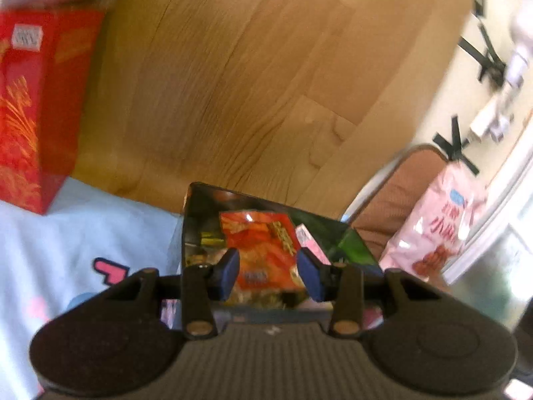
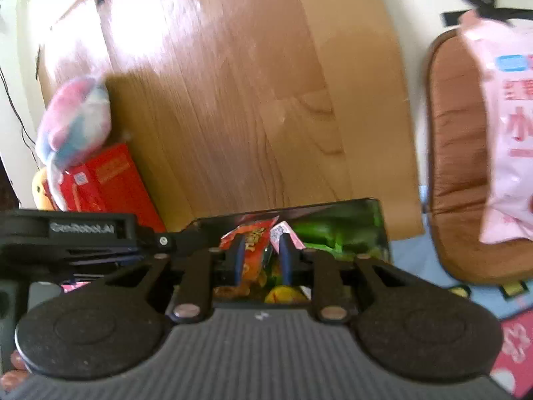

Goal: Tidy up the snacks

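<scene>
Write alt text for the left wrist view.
The left gripper hangs with jaws apart above a dark box holding an orange snack packet. A red carton stands left, a pink bag right, a wooden board behind.

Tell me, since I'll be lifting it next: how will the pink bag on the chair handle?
The pink bag looks like soft, glossy film, so probably floppy and slippery. It leans on the chair, so a push may topple it.

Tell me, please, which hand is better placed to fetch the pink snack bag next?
Right, I think: the pink snack bag on the brown cushion lies to the right of the right gripper, while the left gripper sits further left, nearer the red box.
</scene>
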The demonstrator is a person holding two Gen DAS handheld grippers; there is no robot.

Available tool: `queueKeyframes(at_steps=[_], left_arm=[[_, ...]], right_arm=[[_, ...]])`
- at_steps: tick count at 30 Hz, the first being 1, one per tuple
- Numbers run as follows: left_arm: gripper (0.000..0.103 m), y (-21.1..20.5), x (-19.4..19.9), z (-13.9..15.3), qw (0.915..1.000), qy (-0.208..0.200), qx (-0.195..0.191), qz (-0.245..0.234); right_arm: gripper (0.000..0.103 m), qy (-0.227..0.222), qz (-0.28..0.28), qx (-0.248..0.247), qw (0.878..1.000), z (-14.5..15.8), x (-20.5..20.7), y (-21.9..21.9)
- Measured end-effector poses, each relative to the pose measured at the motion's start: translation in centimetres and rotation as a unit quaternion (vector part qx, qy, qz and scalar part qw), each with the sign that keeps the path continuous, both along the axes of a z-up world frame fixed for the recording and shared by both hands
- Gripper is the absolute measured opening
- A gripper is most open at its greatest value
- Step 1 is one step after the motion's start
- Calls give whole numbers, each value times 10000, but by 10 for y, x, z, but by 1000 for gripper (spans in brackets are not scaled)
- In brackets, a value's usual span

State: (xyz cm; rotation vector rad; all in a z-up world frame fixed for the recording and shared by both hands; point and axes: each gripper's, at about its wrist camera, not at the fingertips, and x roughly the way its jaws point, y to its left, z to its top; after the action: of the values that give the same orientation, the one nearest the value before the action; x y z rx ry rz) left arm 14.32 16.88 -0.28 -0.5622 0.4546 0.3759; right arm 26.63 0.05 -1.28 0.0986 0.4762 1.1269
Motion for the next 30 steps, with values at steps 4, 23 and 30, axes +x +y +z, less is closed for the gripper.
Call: queueKeyframes(at_steps=[4,23,30], left_arm=[[40,-42,-21,7,9987,139,489,3],[47,-155,-89,-26,9830,1347,1198,356],[51,-164,-100,-22,9801,1399,1326,479]], right_arm=[[27,181,-167,151,9996,-13,-19,-44],[45,1085,-331,-237,9933,-65,-88,-153],[47,1081,-288,38,9937,-54,-100,-166]])
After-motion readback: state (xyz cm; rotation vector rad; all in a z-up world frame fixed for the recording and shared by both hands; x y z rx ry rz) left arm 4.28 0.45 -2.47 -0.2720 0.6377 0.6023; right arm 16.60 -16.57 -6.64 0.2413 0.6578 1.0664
